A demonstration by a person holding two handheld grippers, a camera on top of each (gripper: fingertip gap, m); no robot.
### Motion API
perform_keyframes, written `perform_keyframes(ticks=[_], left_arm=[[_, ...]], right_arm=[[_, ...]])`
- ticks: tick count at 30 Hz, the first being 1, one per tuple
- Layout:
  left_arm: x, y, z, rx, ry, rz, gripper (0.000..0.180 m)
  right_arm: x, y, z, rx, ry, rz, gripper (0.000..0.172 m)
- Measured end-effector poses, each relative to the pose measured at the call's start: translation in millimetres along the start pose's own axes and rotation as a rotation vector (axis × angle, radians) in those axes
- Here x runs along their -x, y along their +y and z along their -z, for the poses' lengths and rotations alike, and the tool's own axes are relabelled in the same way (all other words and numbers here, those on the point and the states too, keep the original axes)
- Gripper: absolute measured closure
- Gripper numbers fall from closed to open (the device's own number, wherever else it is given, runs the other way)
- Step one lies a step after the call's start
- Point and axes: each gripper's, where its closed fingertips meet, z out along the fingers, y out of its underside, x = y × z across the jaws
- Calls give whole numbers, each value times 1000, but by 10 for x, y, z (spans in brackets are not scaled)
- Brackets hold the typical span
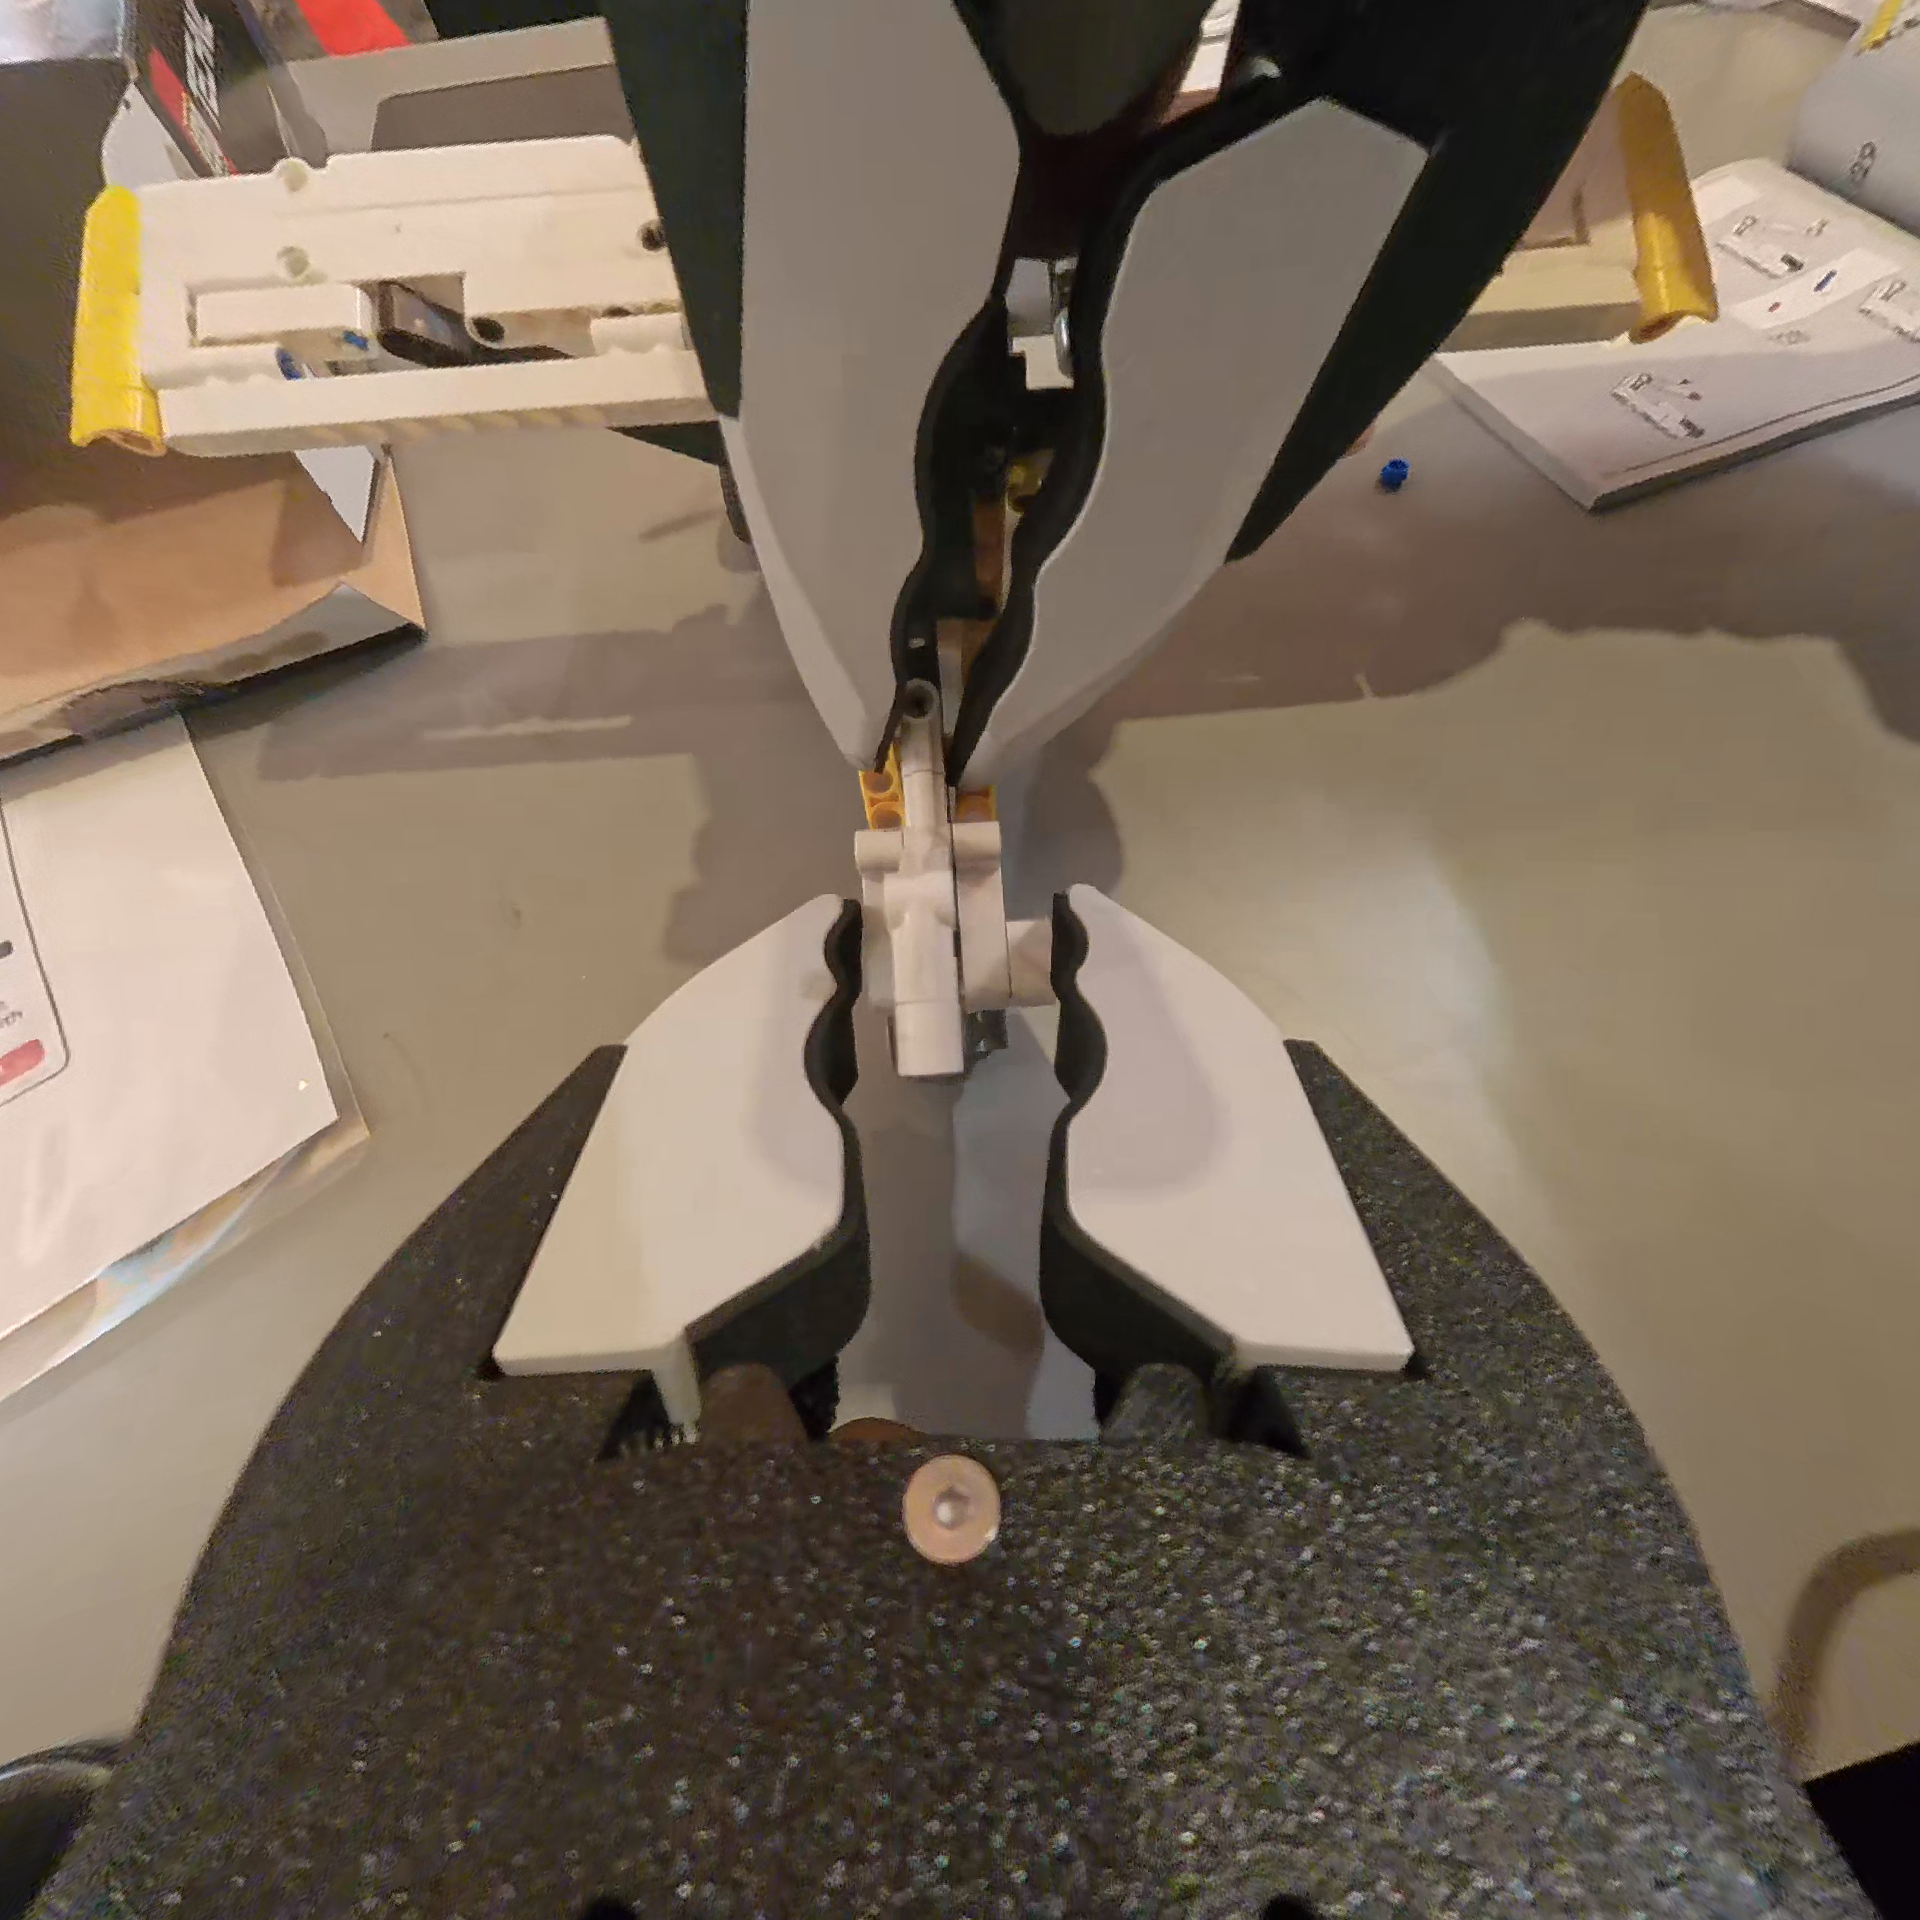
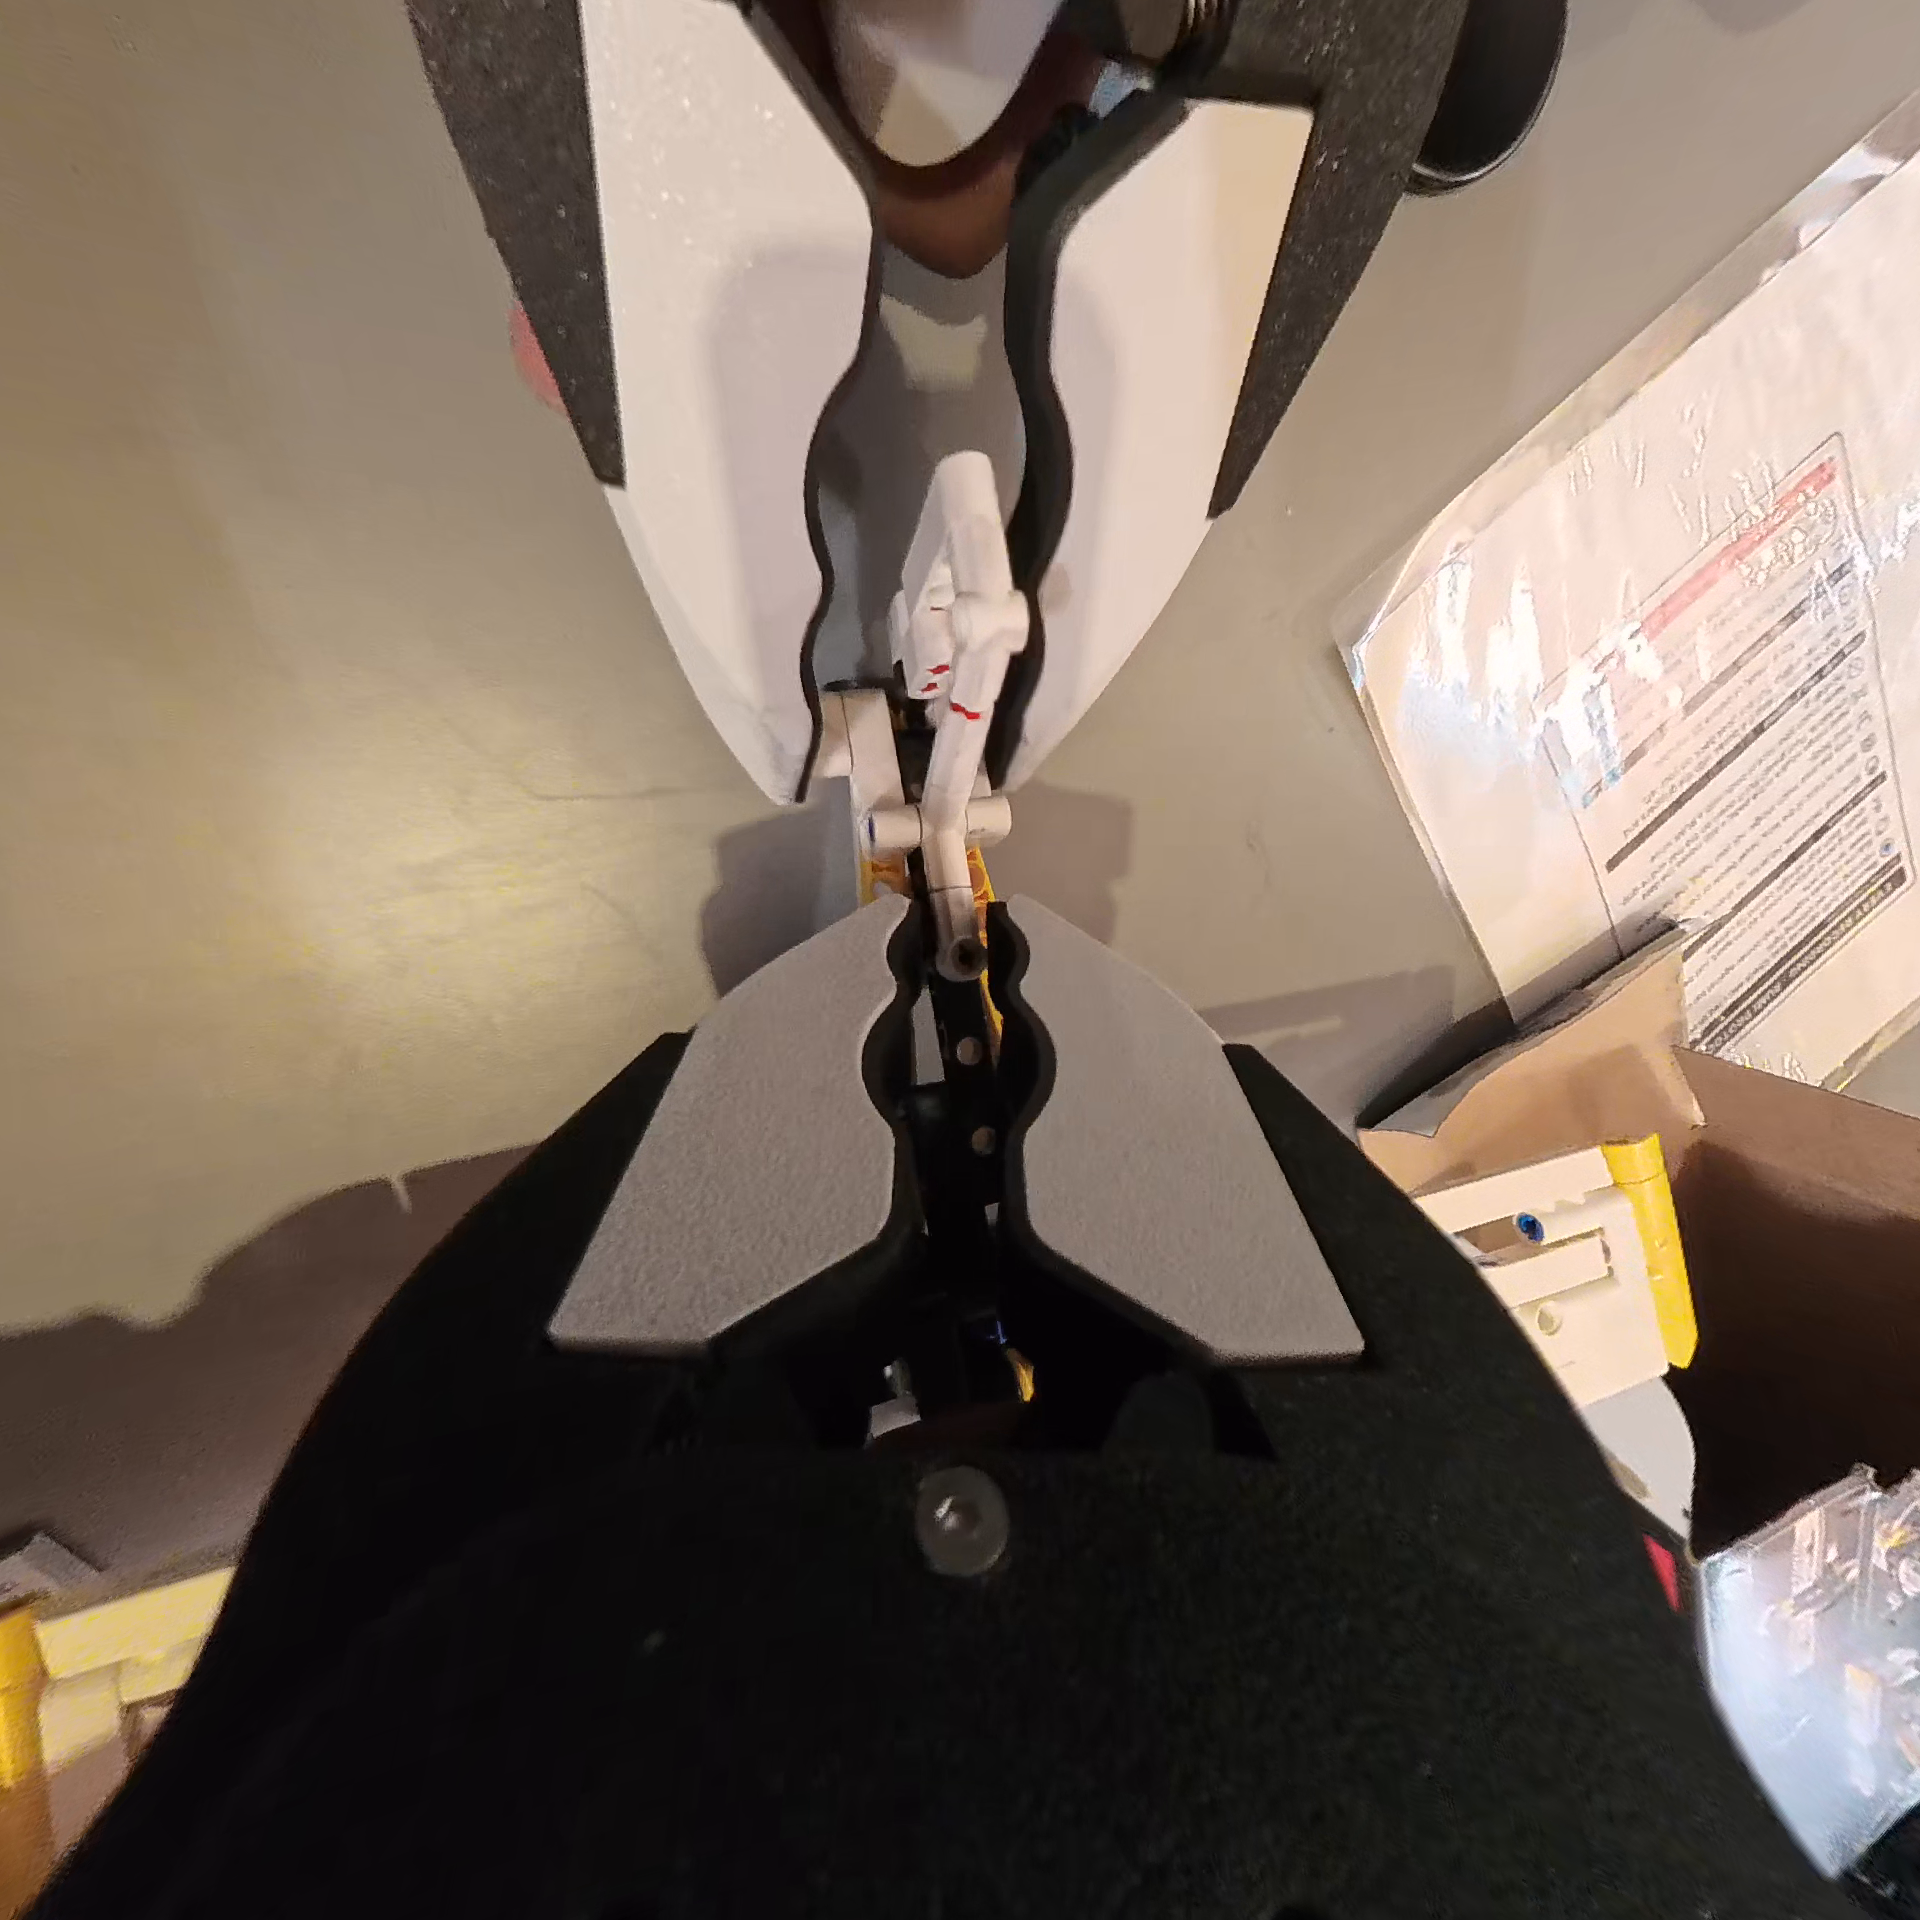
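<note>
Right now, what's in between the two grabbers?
A small white, yellow and black brick model spans the gap from the left gripper to the right gripper, reaching between both pairs of fingers. Both wrist views show it.

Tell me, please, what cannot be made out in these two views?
- Left wrist view: the brick assembly's far end is hidden between the right claw's fingers.
- Left wrist view: whether both pads of the left claw press the assembly; its white parts cover the contact.
- Left wrist view: the white and yellow build is partly behind the right claw.
- Right wrist view: the bagged sheet is glared and cut off by the edge.
</note>
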Motion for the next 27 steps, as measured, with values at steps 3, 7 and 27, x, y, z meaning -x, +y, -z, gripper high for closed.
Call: perform_keyframes(ticks=[3,7,27], left_arm=[[-13,-58,-7,-26,16,73,145],[54,-59,-46,-16,-10,113,149],[73,-68,-16,-42,-4,24,154]], right_arm=[[2,-11,2,-8,-2,-11,161],[5,-41,11,-39,-8,-24,164],[-21,-65,16,-57,-53,-4,164]])
